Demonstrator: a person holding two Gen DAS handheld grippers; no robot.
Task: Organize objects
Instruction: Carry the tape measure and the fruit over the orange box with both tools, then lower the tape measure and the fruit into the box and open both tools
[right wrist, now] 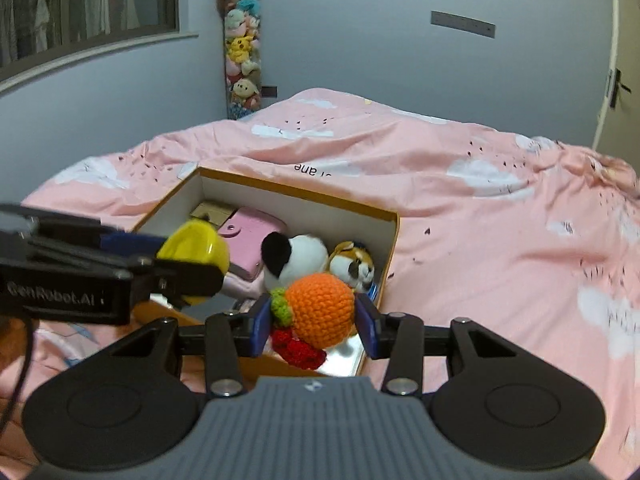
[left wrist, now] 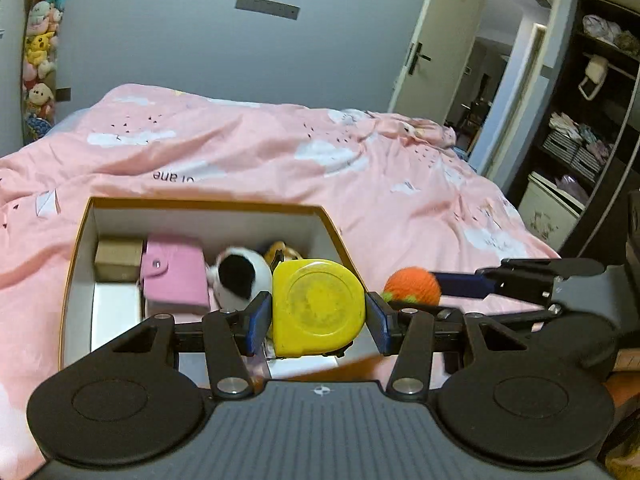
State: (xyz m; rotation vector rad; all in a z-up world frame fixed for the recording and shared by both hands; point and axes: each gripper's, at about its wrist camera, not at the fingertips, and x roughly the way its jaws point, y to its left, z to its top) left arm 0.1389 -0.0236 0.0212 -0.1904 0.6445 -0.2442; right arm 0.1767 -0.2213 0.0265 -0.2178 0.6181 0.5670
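An open cardboard box [left wrist: 208, 205] with white inner walls lies on the pink bed; it also shows in the right wrist view [right wrist: 394, 232]. Inside are a small brown carton [left wrist: 119, 259], a pink wallet [left wrist: 174, 274], a black-and-white plush [left wrist: 240, 276] and a cat plush [right wrist: 354, 264]. My left gripper [left wrist: 318, 316] is shut on a yellow tape measure [left wrist: 318, 306] above the box's right part. My right gripper [right wrist: 316, 322] is shut on an orange crocheted ball [right wrist: 320, 310] with green and red trim, above the box's near right corner.
The pink duvet [left wrist: 280, 152] covers the whole bed around the box. A hanging column of plush toys [right wrist: 240, 48] is in the far corner. An open door [left wrist: 432, 44] and dark shelves [left wrist: 580, 128] stand to the right. A window [right wrist: 88, 4] is at left.
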